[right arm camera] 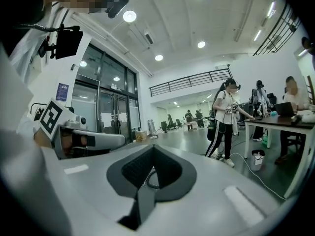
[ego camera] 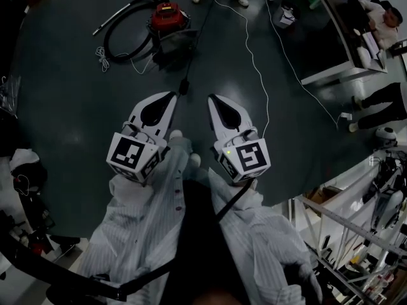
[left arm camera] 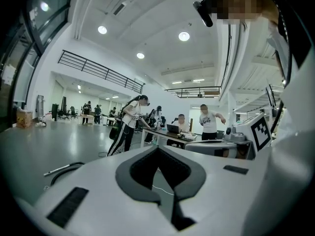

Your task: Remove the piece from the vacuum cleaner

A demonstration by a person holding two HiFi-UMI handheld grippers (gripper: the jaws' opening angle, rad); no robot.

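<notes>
The red vacuum cleaner [ego camera: 168,16] stands on the dark floor at the top of the head view. Its black hose [ego camera: 121,33] loops to its left and ends in a metal wand. Both grippers are held at chest height, well short of the vacuum, pointing toward it. My left gripper [ego camera: 173,95] is shut with nothing in it. My right gripper [ego camera: 212,98] is shut and empty too, just beside it. Part of the hose [left arm camera: 64,170] shows low at the left of the left gripper view. A dark loop of hose [right arm camera: 150,178] shows through the right gripper's jaw opening.
A white cable [ego camera: 257,62] runs across the floor to the right of the vacuum. A dark desk [ego camera: 337,37] with a seated person [ego camera: 381,18] is at the top right. People stand round a table [left arm camera: 167,134] farther off. Equipment clutters the floor at bottom right [ego camera: 375,234].
</notes>
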